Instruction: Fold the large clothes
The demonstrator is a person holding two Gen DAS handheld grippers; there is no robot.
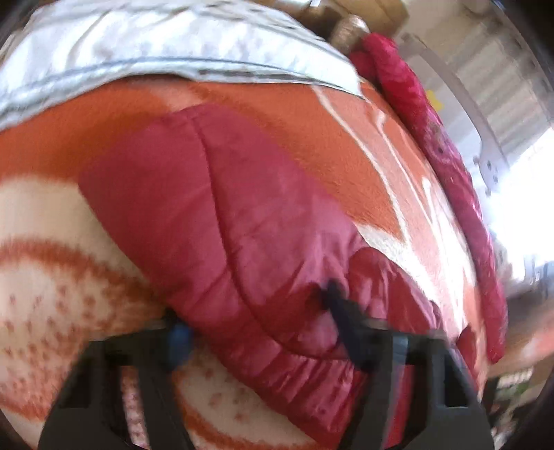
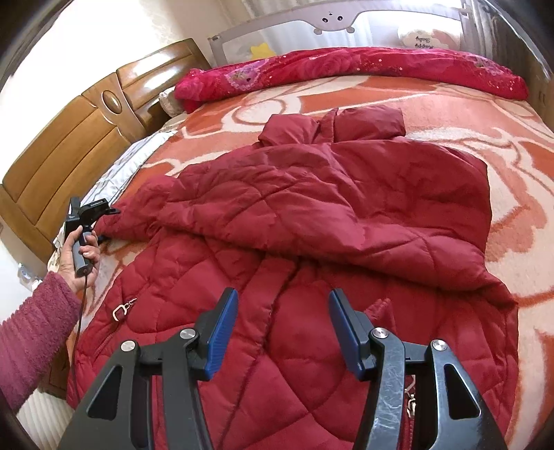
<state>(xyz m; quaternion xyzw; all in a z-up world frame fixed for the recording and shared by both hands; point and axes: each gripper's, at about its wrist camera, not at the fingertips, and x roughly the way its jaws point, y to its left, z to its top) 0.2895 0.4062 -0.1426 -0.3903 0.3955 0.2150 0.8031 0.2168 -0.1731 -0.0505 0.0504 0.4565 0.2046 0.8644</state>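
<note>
Lying spread on the bed point(image 2: 450, 114), the red quilted coat point(image 2: 311, 214) has one side folded across its front, its hood toward the far edge and its hem nearest the right gripper point(image 2: 283, 329). That gripper hangs just above the hem with its jaws apart and nothing between the blue pads point(image 2: 221, 332).

At the coat's left edge the left gripper point(image 2: 109, 223), held in a hand point(image 2: 81, 258) with a dark red knit sleeve point(image 2: 31, 332), has the sleeve cuff point(image 1: 263, 329) between its jaws. In the blurred left wrist view the padded cuff bulges between the two fingers point(image 1: 341, 311), which press into the fabric, so the tool is clamped on it.

The bed wears an orange and cream blanket point(image 1: 311, 138). A crimson floral quilt point(image 2: 346, 69) lies rolled along the far side, beside a grey bed rail point(image 2: 346, 17). A wooden headboard point(image 2: 79, 145) stands to the left.
</note>
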